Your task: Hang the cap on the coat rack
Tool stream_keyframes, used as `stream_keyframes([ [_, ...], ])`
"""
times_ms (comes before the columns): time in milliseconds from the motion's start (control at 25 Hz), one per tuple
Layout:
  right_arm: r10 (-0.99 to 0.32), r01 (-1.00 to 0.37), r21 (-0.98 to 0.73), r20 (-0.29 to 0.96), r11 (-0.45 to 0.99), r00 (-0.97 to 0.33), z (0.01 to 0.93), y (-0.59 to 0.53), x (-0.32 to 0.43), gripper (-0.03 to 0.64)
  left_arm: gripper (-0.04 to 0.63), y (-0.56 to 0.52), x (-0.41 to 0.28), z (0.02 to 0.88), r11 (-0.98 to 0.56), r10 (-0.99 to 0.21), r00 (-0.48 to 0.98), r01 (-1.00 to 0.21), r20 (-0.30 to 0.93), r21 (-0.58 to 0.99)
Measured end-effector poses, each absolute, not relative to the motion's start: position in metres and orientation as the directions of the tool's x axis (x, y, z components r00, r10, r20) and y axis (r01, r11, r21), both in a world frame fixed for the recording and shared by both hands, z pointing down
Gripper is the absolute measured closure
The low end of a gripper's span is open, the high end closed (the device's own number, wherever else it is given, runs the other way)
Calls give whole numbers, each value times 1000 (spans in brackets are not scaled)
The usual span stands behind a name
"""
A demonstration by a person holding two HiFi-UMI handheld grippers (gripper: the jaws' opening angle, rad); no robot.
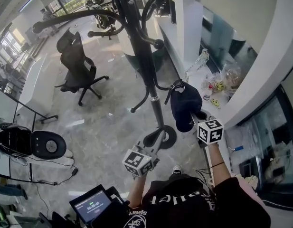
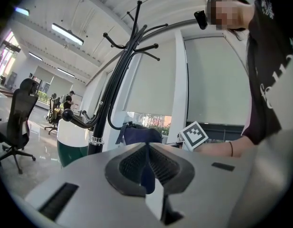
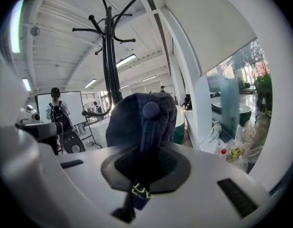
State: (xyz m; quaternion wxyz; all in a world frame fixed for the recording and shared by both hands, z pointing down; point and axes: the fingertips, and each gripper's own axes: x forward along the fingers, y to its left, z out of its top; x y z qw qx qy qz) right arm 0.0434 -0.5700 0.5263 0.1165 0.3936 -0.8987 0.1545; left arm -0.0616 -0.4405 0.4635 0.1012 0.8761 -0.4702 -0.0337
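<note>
- A person held a navy cap [image 1: 184, 106] up to a black coat rack [image 1: 145, 56] in an open office. The right gripper [image 3: 145, 159] was clamped on a fold of the cap's fabric, and the crown button faced that gripper's camera.
- The left gripper [image 2: 147, 145] sat lower and to the left. Its jaws were drawn together on nothing that could be made out, and it pointed toward the pole.
- The cap hung just right of the pole, its back strap [image 1: 170, 91] at the upturned tip of a low hook [image 1: 161, 86]. Whether the strap was already over that tip could not be told.
- From the right jaws the cap rose forward and up, its long axis running from the pinched edge to the crown. The rack stood beyond it and to the left.
- The right hand was plainly the nearer. The hang likely turned on carrying the strap leftward over the hook tip before letting go.
</note>
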Motion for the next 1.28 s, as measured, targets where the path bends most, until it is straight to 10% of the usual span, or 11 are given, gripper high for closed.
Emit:
stream_keyframes([
  [880, -553, -670, -152, 448, 727, -702, 592, -560, -30, 580, 590, -447, -85, 472, -461, -875, 481, -861, 53, 215],
  [1040, -540, -668, -141, 478, 731, -693, 598, -553, -29, 413, 590, -445, -87, 472, -461, -874, 483, -861, 56, 216],
  [1280, -628, -757, -129, 478, 641, -614, 588, -545, -12, 380, 591, -437, -89, 472, -484, -861, 507, -846, 52, 224],
])
